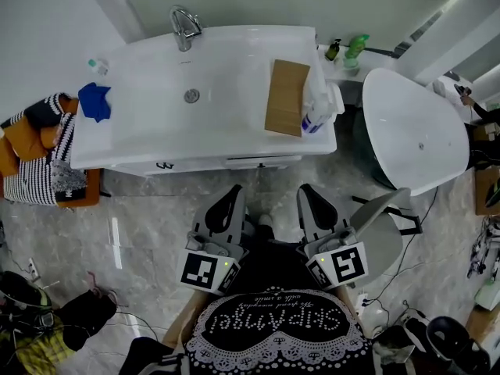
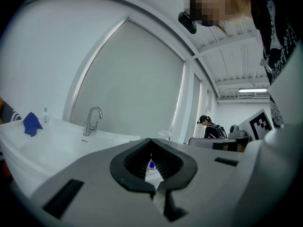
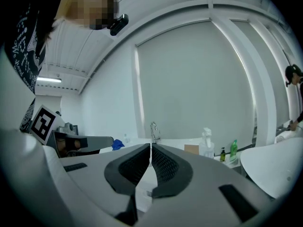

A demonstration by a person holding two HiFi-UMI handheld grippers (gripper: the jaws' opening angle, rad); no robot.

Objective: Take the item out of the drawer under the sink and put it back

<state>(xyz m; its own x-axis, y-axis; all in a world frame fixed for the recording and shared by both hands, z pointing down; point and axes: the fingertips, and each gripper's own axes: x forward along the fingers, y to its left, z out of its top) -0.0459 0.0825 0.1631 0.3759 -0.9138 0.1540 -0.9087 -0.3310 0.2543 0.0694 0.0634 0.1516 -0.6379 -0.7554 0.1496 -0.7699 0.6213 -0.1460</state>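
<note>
The white sink vanity (image 1: 148, 108) with a chrome tap (image 1: 183, 28) stands ahead of me in the head view. Its drawer fronts (image 1: 262, 162) show only as a thin white strip under the counter edge, and their inside is hidden. A brown cardboard box (image 1: 286, 97) and a white spray bottle (image 1: 316, 116) rest on the counter's right side. My left gripper (image 1: 233, 191) and right gripper (image 1: 306, 189) hang side by side over the floor, short of the vanity front. Both point at it with fingertips together and nothing between them. The tap (image 2: 92, 119) shows in the left gripper view, the bottle (image 3: 206, 143) in the right gripper view.
A blue cloth (image 1: 94, 100) lies on the counter's left end. A white bathtub (image 1: 414, 131) stands to the right, with a green bottle (image 1: 355, 49) and a dark bottle (image 1: 334, 49) on a ledge. Striped cloth on an orange stool (image 1: 47, 166) is at left. Cables and bags litter the floor.
</note>
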